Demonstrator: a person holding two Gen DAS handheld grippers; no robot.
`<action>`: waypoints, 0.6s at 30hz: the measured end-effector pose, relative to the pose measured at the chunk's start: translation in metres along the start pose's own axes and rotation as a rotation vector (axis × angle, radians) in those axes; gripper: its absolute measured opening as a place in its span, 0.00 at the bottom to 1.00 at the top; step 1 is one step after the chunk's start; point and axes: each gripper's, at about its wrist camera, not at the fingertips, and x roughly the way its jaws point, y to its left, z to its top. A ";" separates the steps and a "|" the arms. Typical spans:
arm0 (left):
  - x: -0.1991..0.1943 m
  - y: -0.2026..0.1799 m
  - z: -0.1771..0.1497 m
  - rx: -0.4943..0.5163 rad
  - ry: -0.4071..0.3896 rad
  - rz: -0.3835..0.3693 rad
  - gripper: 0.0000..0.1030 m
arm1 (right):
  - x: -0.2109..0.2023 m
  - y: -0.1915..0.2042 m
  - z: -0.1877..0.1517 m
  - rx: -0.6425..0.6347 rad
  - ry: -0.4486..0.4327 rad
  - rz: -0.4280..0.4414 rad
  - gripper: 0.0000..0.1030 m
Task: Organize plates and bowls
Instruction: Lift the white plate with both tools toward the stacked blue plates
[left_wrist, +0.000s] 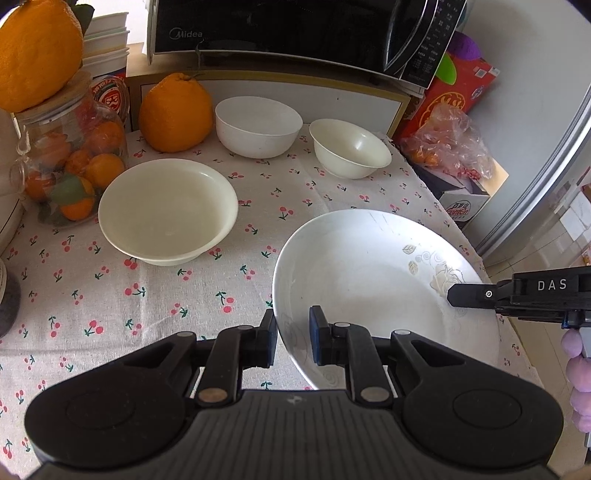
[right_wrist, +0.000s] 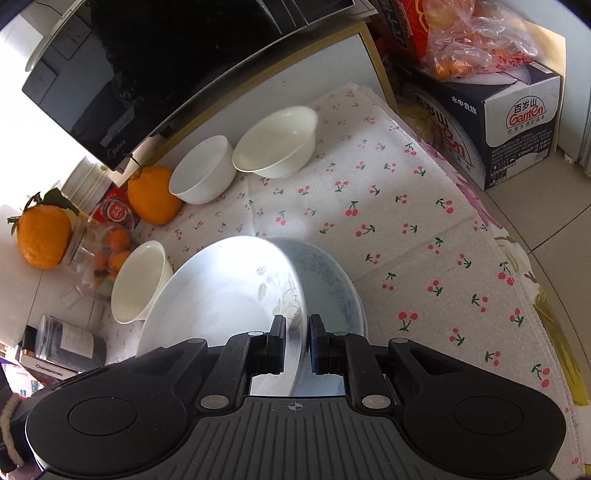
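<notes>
1. Both grippers are on the same thing: the big white plate (left_wrist: 369, 280) at lower right of the left wrist view. The left gripper (left_wrist: 293, 334) straddles its near-left rim, one finger outside and one over the inside. The fingers look narrow, but there's a visible gap around the rim, so I can't tell if it's actually pinching yet.

2. The right gripper (right_wrist: 297, 341) has the opposite rim of the plate (right_wrist: 221, 295) running straight between its fingers, which are set narrow and look closed on the edge. In the left wrist view it comes in from the right edge (left_wrist: 469, 293).

3. The key relation: the plate sits between the two grippers, each holding a rim edge-on. In the right wrist view the plate looks tilted up off the surface (left_wrist: 110, 295), so any lift depends on both sides moving together.

4. Looks-wise: shallow, wide, glossy white with a faint gold-ish flower print inside near the right rim. Probably slippery.

5. The rest to organize: a wide cream bowl (left_wrist: 168, 210) at centre left, a deeper white bowl (left_wrist: 258, 125) top centre, and a flared small bowl (left_wrist: 349, 147) just right of it, all apart from each other.

6. My guess is the plate is going somewhere to start a stack; task seems early.
</notes>
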 end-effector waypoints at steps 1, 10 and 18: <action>0.001 -0.002 0.000 0.007 -0.002 0.002 0.15 | 0.001 -0.001 0.000 -0.001 0.002 -0.008 0.13; 0.006 -0.010 -0.002 0.033 -0.015 0.021 0.16 | 0.004 -0.002 0.001 -0.016 -0.005 -0.044 0.13; 0.010 -0.015 -0.004 0.059 -0.019 0.035 0.16 | 0.004 -0.002 0.002 -0.033 -0.013 -0.071 0.14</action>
